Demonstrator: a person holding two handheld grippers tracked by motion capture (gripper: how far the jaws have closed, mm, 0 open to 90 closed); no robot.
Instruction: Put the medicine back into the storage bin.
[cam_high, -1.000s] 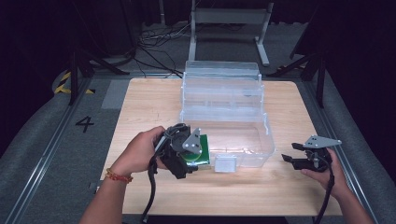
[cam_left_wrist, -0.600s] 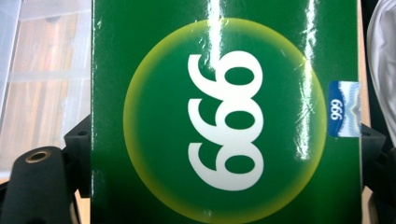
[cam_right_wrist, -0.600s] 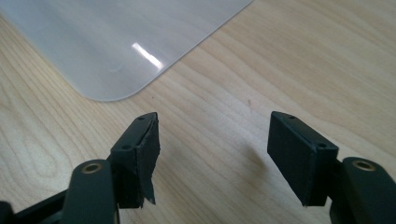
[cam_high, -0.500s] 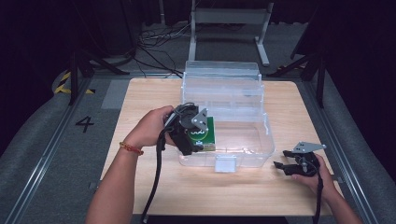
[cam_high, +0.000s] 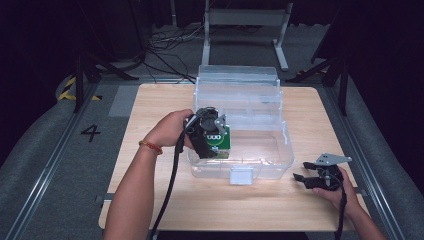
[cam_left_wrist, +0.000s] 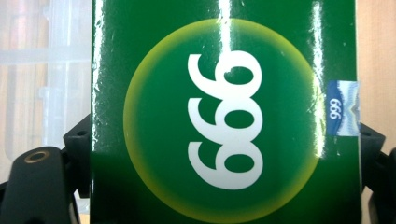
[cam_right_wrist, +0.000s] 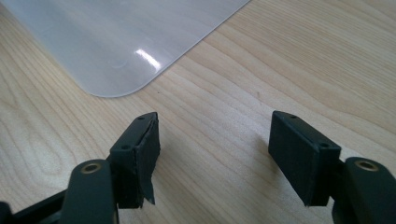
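what changed, left side: a second ago my left gripper (cam_high: 212, 137) had the green box (cam_high: 220, 140) out at the near left corner of the clear bin (cam_high: 260, 165), more over the counter (cam_high: 150, 100). Now it's moved in over the bin's left wall, with the box sitting in the left part of the bin opening.

what changed, right side: my right gripper (cam_high: 304, 179) was up a bit higher off the right end of the bin. It's come down and now sits low over the counter by the bin's near right corner.

left jaws: clamped on the green box, one pad on each side edge. In the left gripper view the box (cam_left_wrist: 224, 121) has a yellow-rimmed circle and white "999" turned sideways, plus a small blue sticker (cam_left_wrist: 343, 107) on its edge.

right jaws: spread wide with nothing between them, just bare wood. In the right gripper view (cam_right_wrist: 212, 149) the rounded frosted corner of the bin (cam_right_wrist: 126, 46) is just ahead.

bin: clear plastic, lid (cam_high: 237, 82) flipped open and standing up at the far side, white latch tab (cam_high: 241, 175) on the near wall.

what's in the bin: looks empty apart from the green box I'm holding at its left end. Can't tell if the box touches the bottom.

where the box is: still in my left jaws, at the left wall of the bin.
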